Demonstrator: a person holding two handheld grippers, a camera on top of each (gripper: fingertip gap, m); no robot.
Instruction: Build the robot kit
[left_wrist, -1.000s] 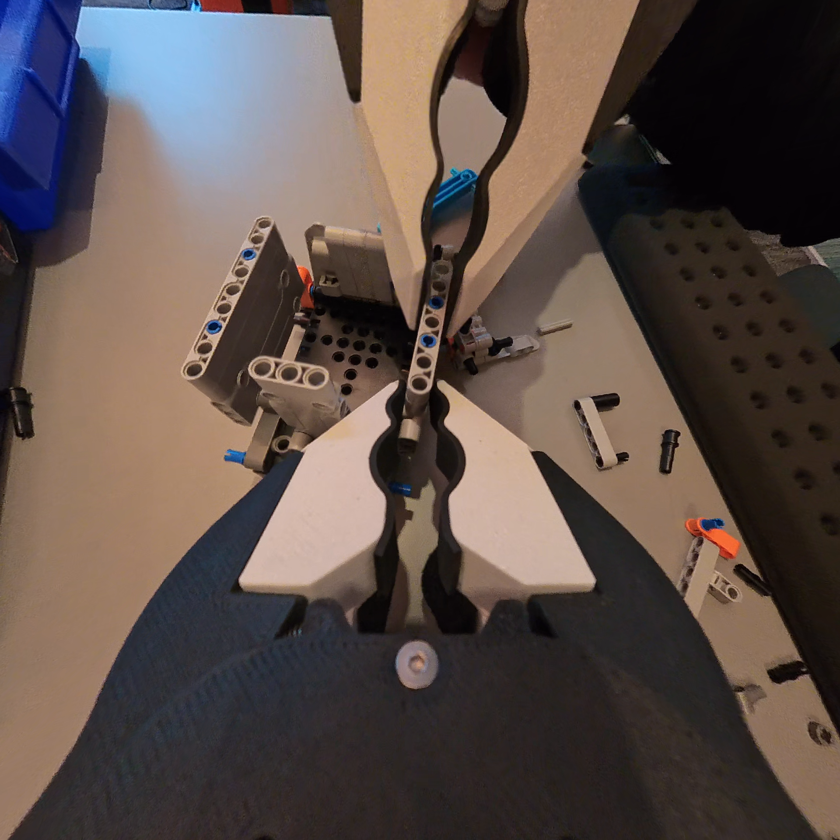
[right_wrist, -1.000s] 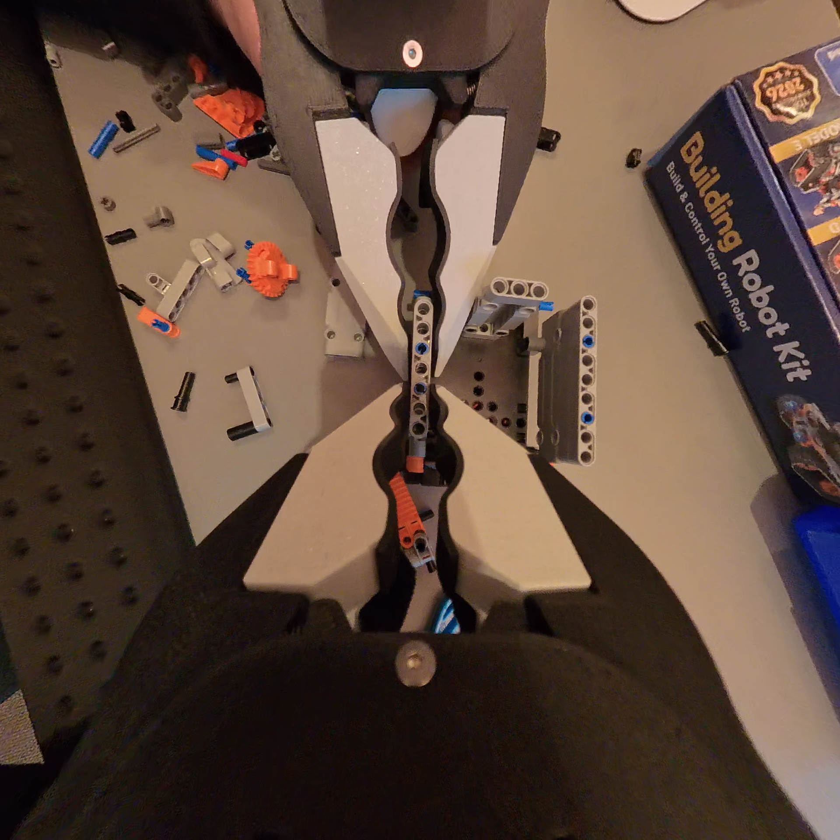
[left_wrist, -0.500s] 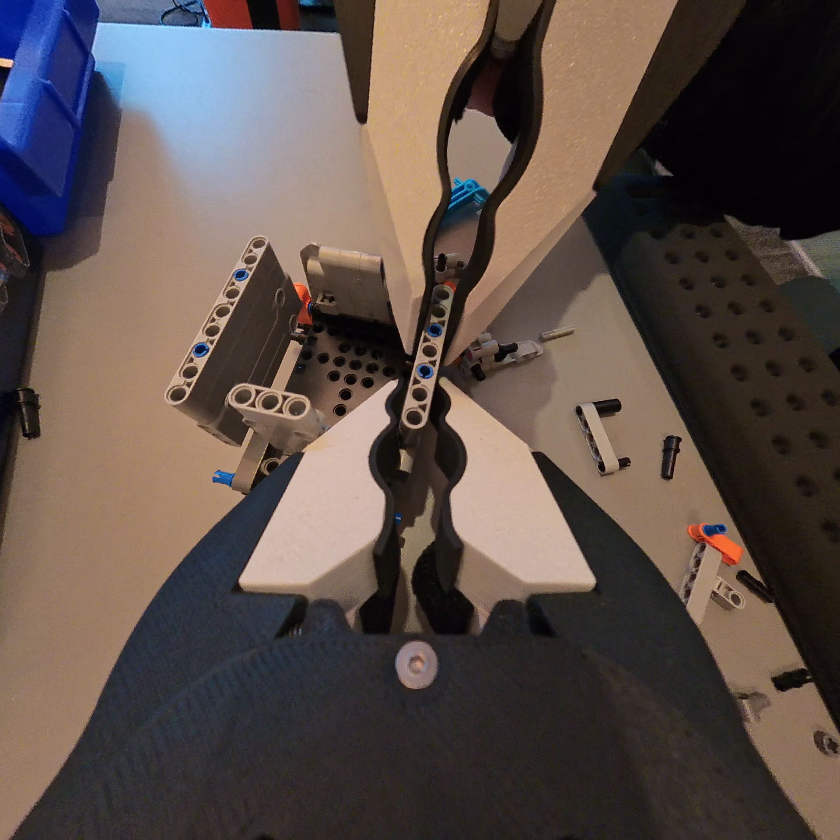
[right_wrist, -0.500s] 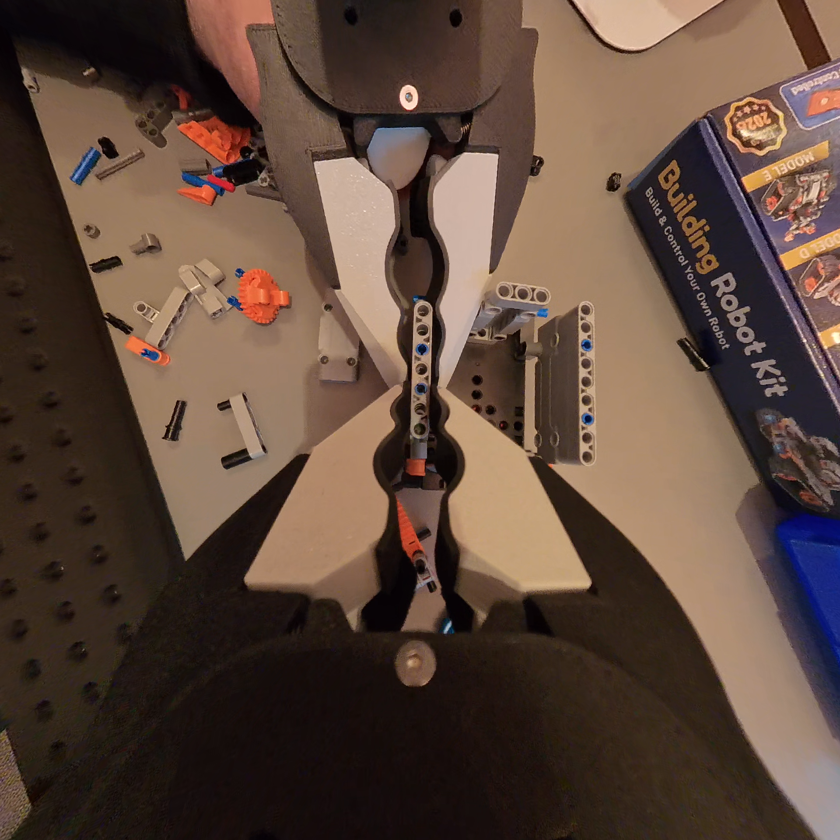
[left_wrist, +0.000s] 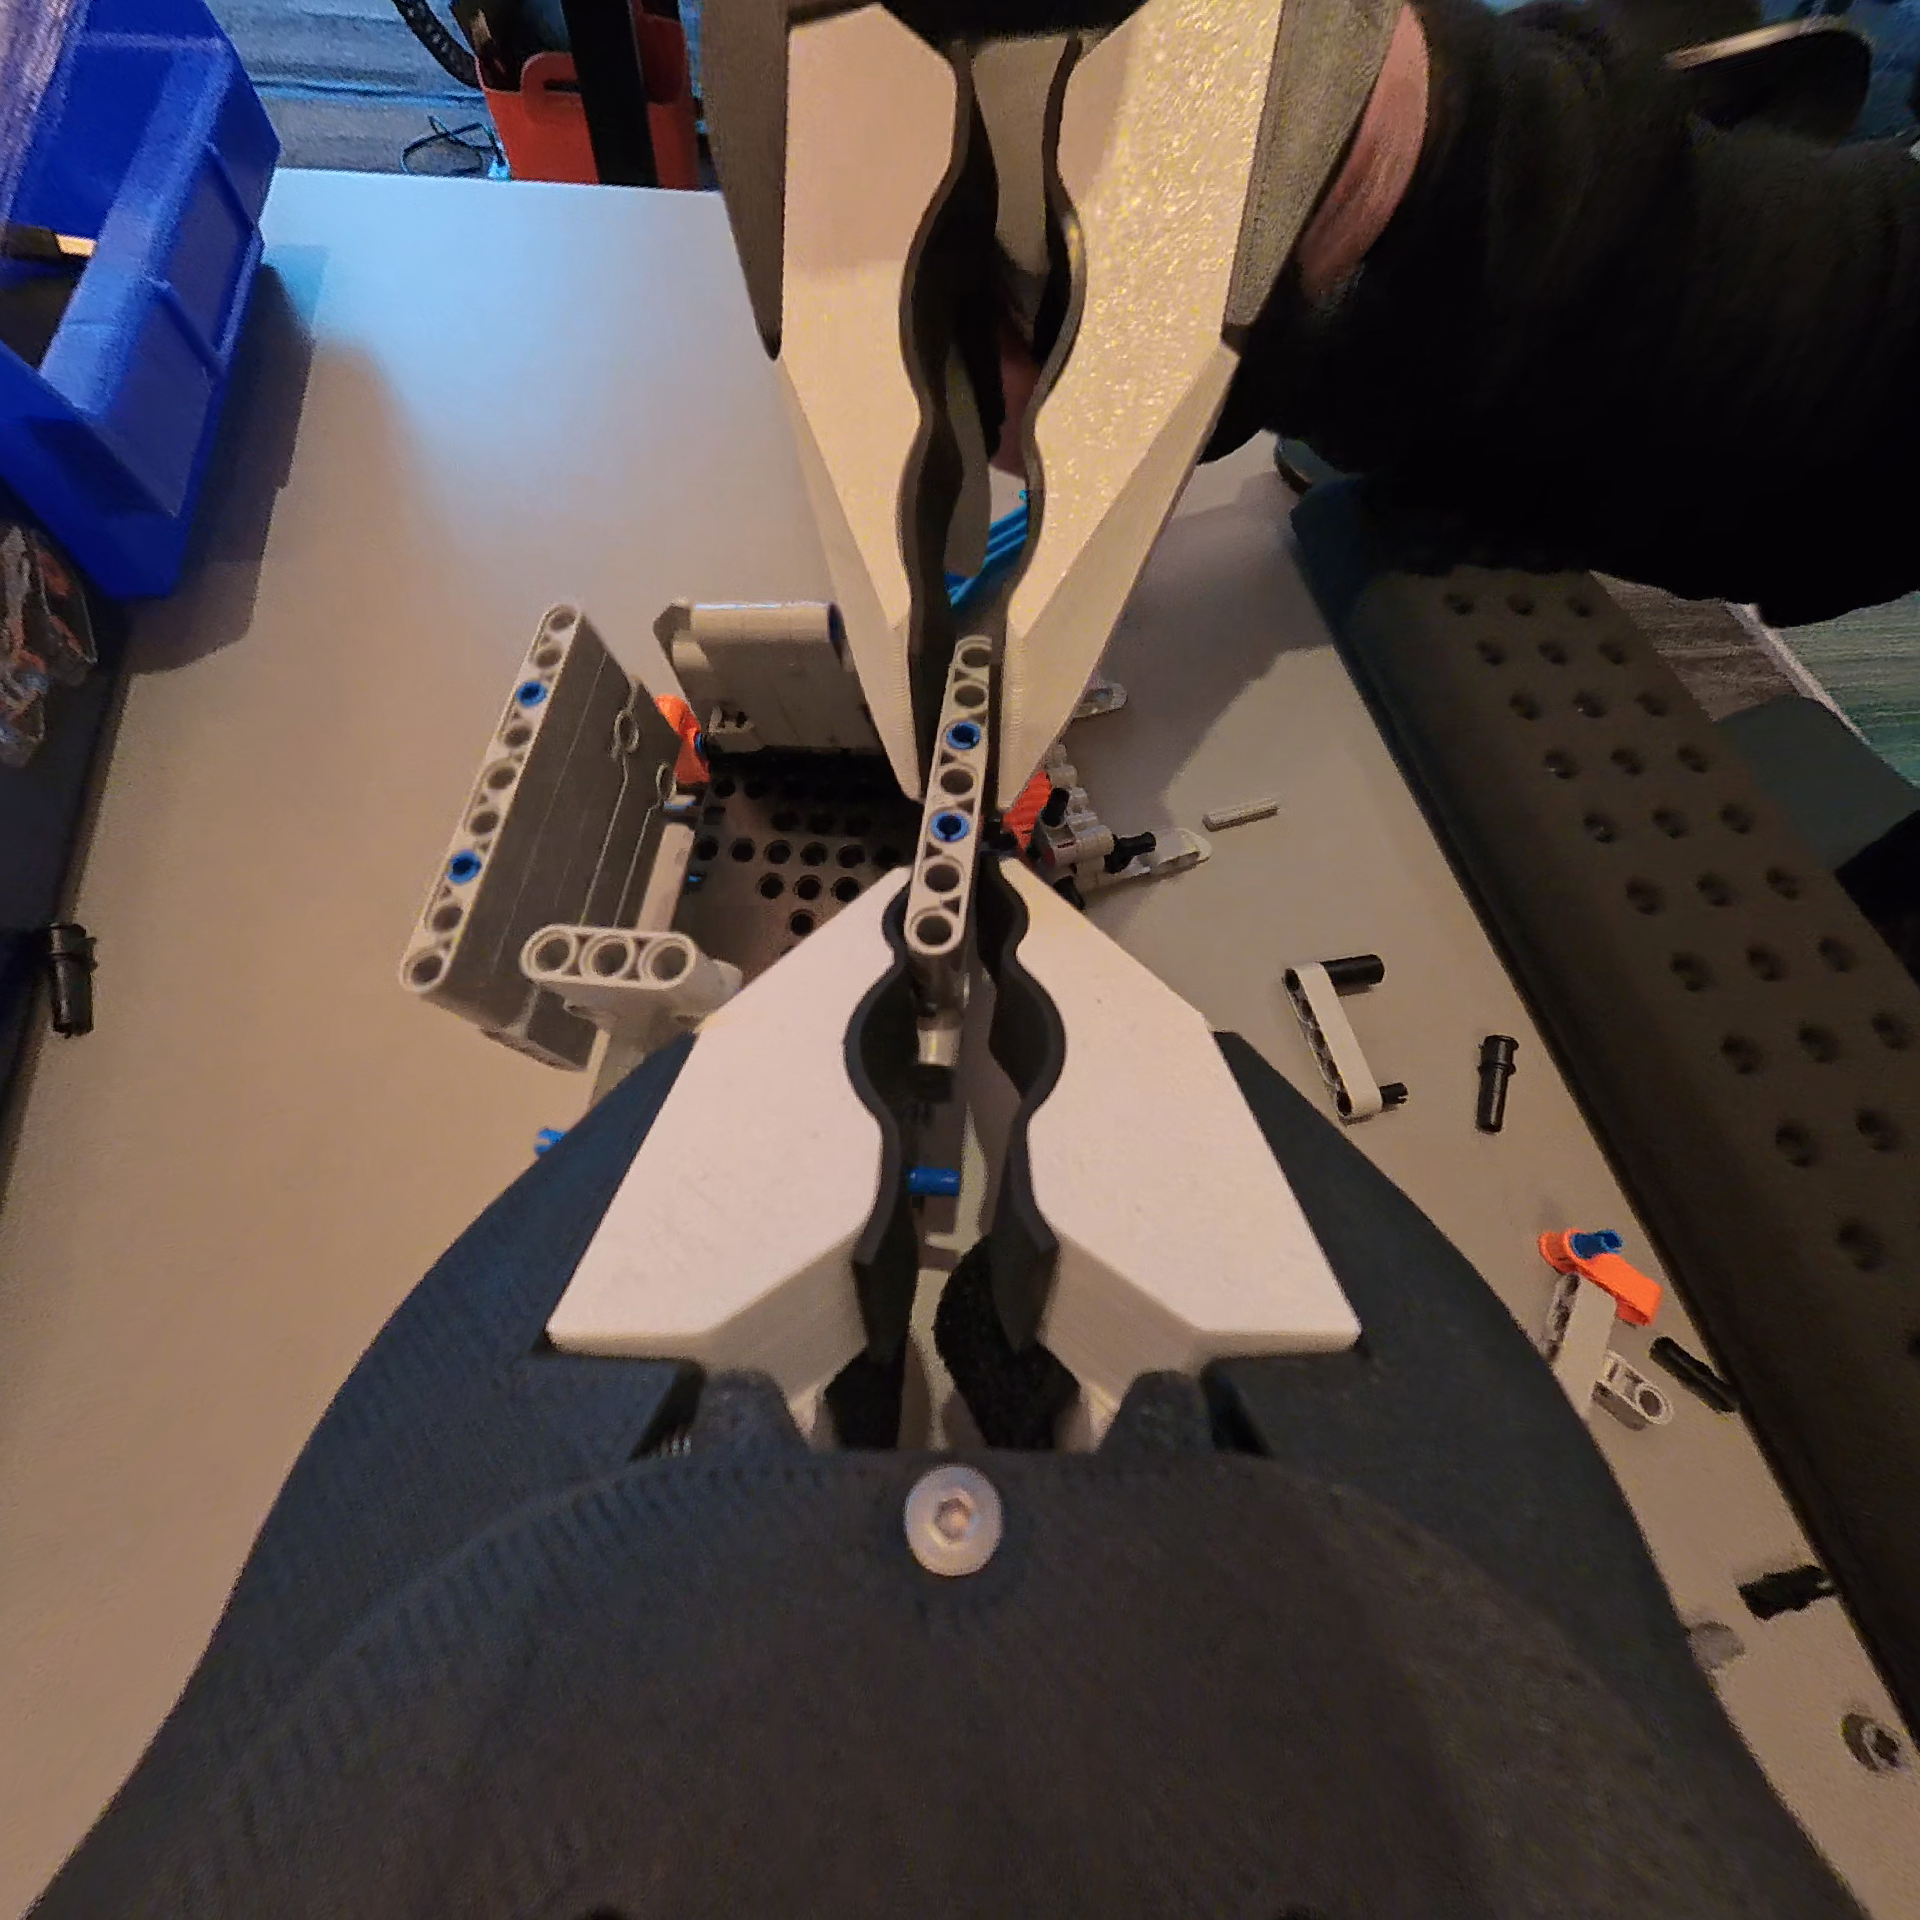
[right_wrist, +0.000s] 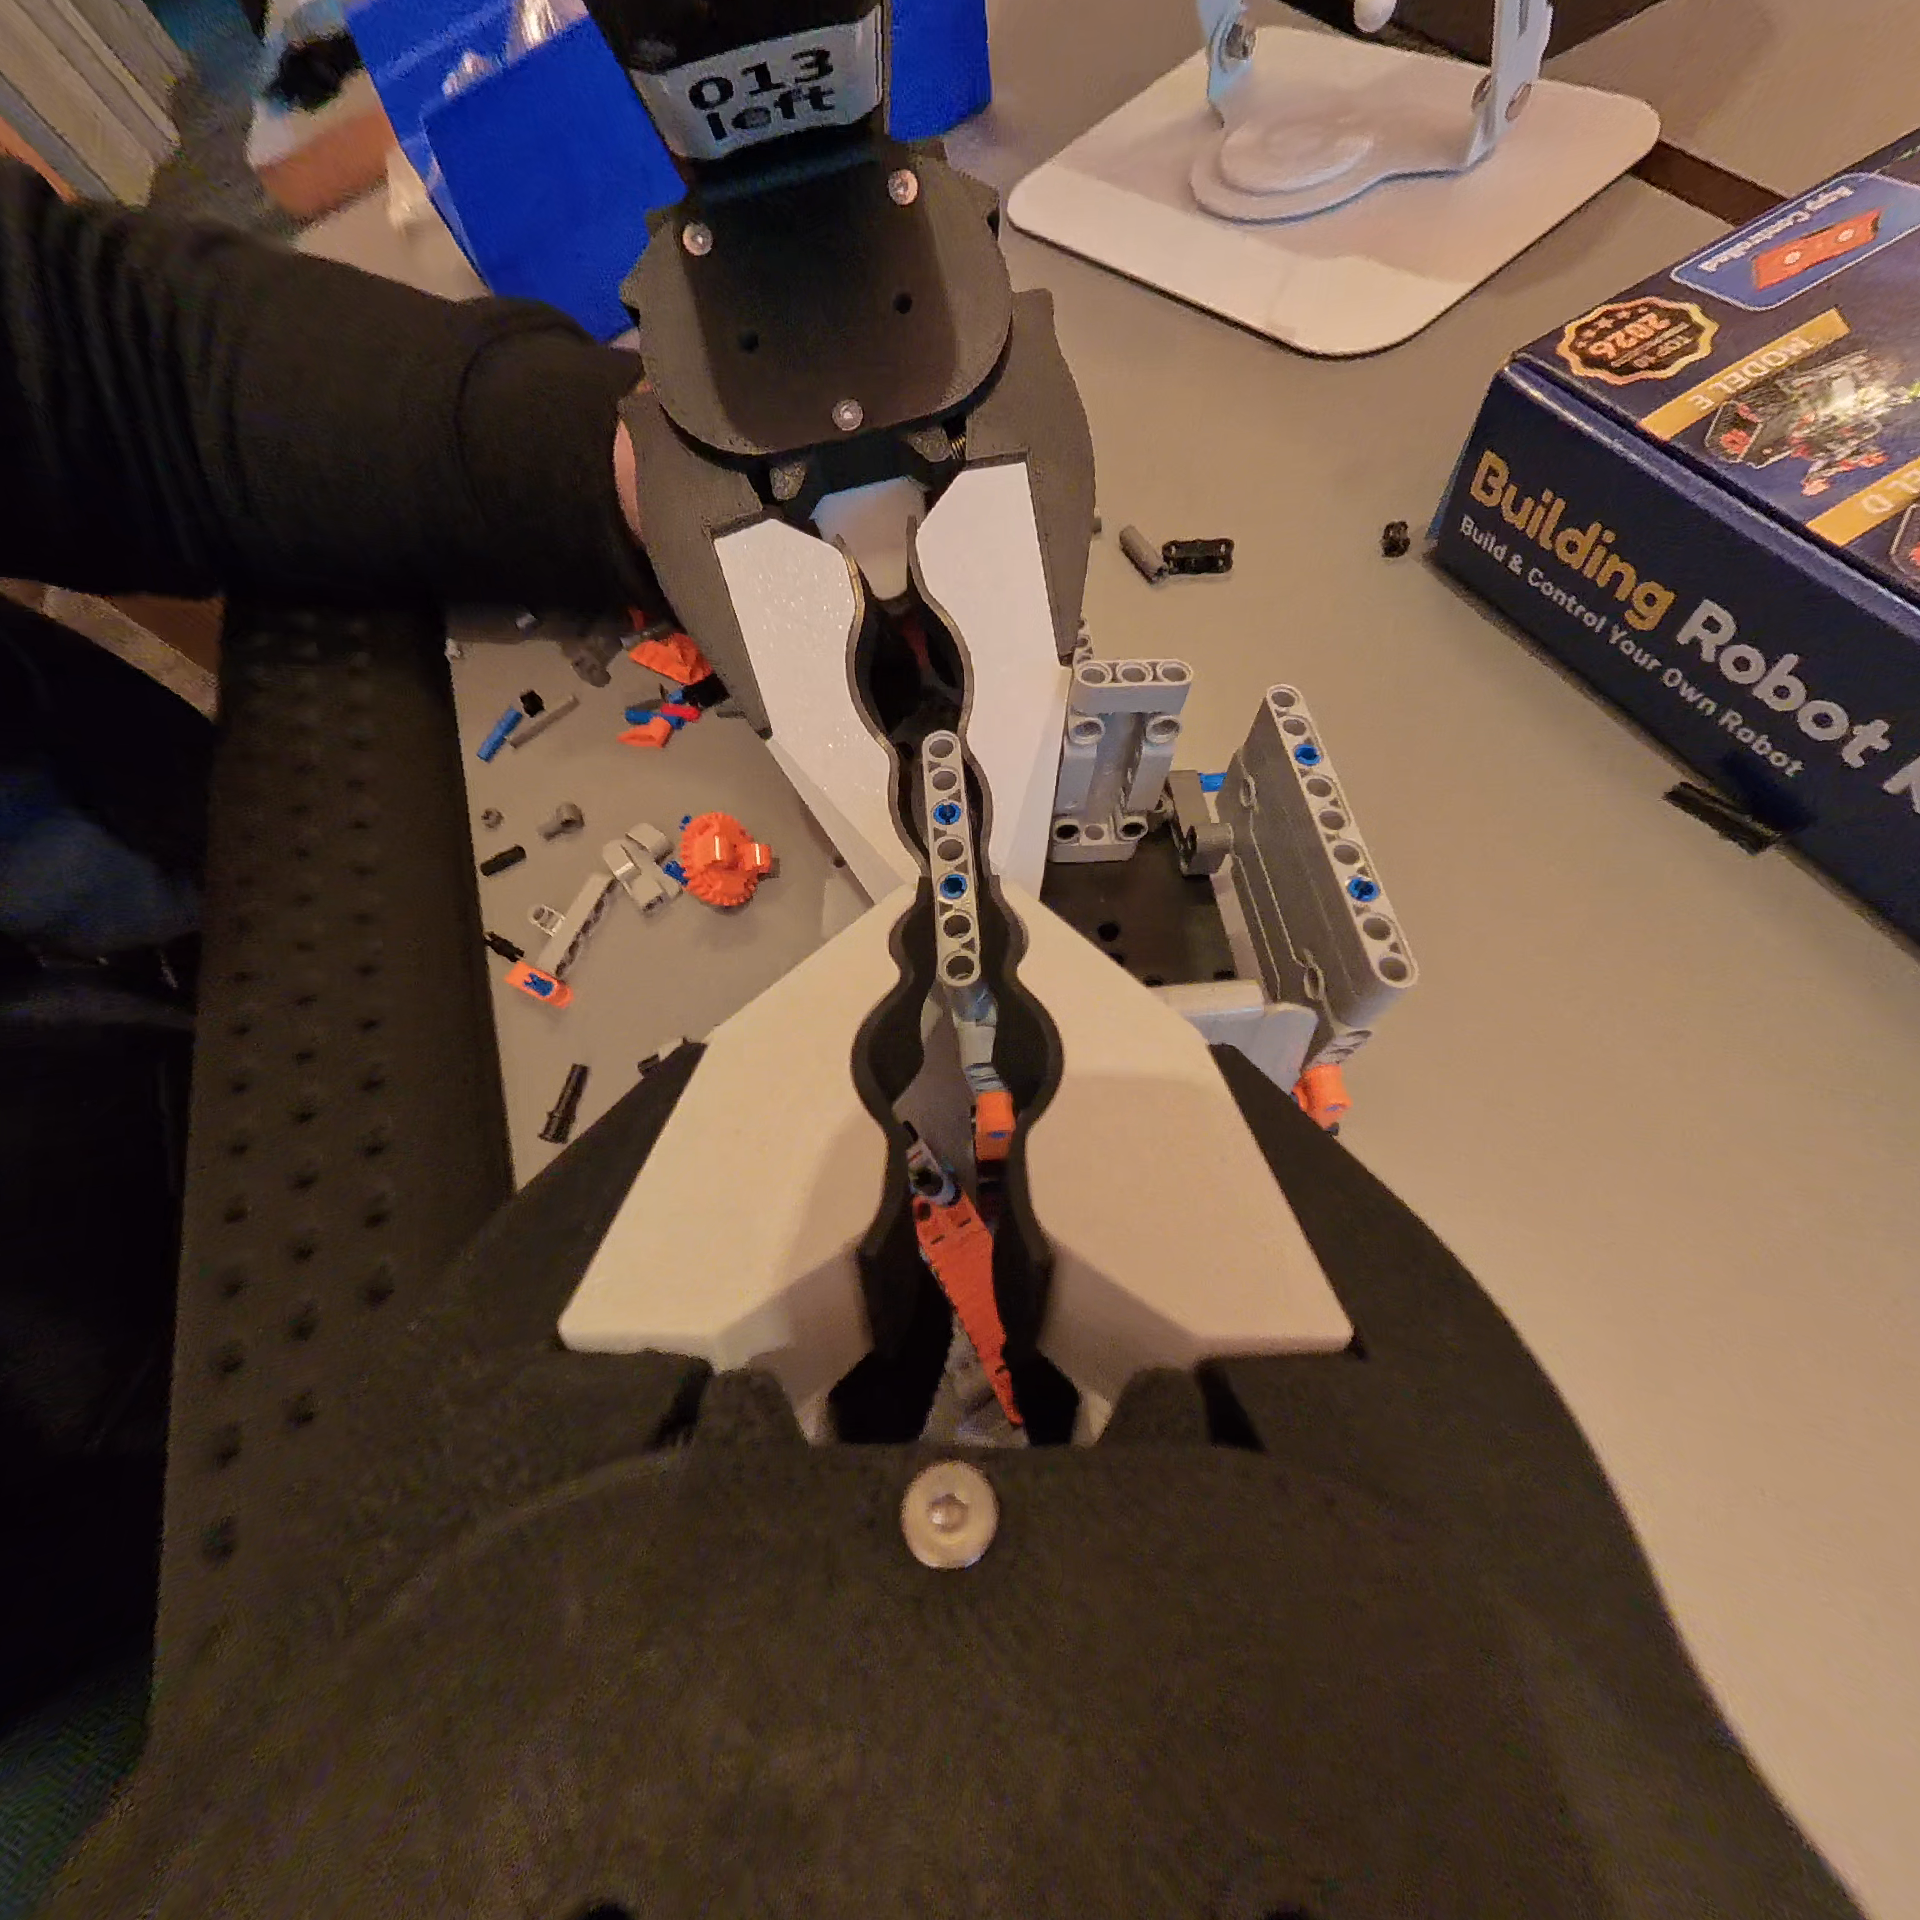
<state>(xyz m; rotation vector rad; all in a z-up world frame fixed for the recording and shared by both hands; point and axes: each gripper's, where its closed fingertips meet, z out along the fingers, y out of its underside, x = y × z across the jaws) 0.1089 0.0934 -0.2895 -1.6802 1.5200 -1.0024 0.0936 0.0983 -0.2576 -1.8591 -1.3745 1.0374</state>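
A long grey holed beam (left_wrist: 951, 800) with blue pins stands on one side of a building-kit assembly. The assembly has a dark perforated plate (left_wrist: 790, 862), a grey side panel (left_wrist: 530, 810) and a short three-hole beam (left_wrist: 608, 956). My left gripper (left_wrist: 948, 883) is shut on the near end of the long beam. My right gripper (left_wrist: 961, 764) comes from the opposite side and is shut on its far end. In the right wrist view the beam (right_wrist: 948, 852) runs between my right gripper (right_wrist: 956, 899) and the left gripper (right_wrist: 951, 831). The side panel (right_wrist: 1314, 842) is to the right.
A black perforated mat (left_wrist: 1662, 883) lies along the table, with loose pins and small beams (left_wrist: 1340, 1029) beside it. An orange gear (right_wrist: 722, 847) sits among scattered parts. A blue bin (left_wrist: 114, 312), a dark blue kit box (right_wrist: 1714, 582) and a white stand (right_wrist: 1340, 177) border the work area. Less than 4 cm separates the two grippers' tips. The orange gear (right_wrist: 722, 847) sits 11 cm or so from the ends of my left fingers.
Both grippers have tilted up, so more of the far table and background shows. Both stay shut on the long grey beam, and the assembly has moved with them.
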